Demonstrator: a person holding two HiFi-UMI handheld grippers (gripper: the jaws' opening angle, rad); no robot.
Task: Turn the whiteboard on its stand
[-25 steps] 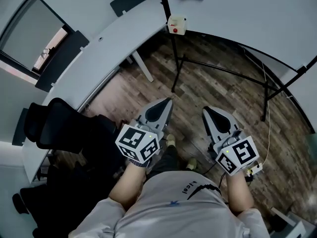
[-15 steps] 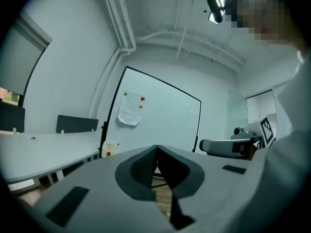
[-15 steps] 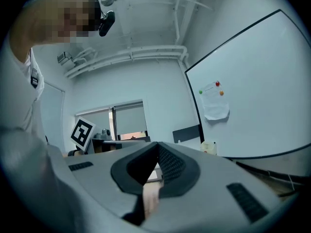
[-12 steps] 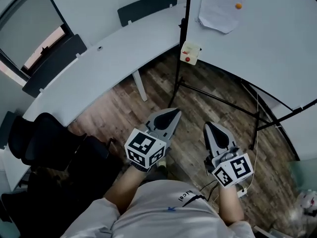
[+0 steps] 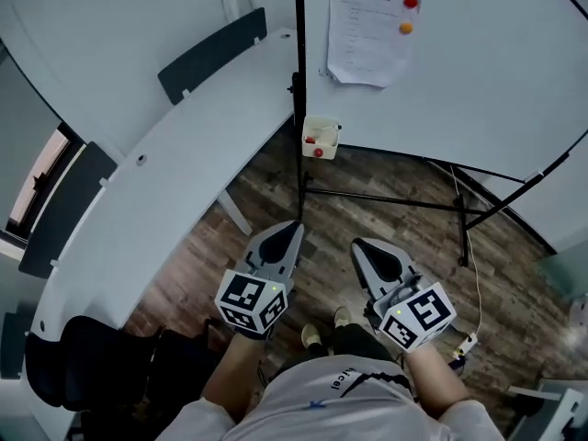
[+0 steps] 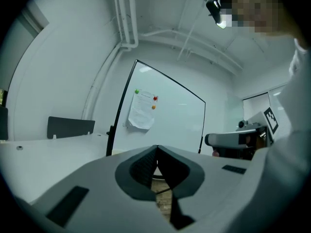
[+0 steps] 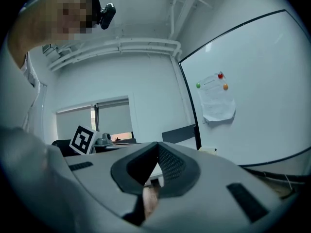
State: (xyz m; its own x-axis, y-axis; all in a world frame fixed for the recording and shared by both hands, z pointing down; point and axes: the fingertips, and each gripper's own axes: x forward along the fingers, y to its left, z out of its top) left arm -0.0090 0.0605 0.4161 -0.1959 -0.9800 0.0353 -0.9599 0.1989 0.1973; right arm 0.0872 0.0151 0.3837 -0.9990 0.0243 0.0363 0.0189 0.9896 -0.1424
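Observation:
The whiteboard stands ahead on a black tripod-like stand, with a paper sheet pinned by coloured magnets and a small white tray at its left edge. It also shows in the left gripper view as the whiteboard and in the right gripper view as the whiteboard. My left gripper and right gripper are held side by side at waist height, well short of the board. Both are shut with nothing between the jaws.
A long curved white desk runs along the left with dark panels on it. A black office chair sits at lower left. A cable trails across the wooden floor under the stand.
The view has tilted up and shifted, so the board's paper and magnets now show fully. Both grippers stay shut and side by side, drifting slightly left in the picture.

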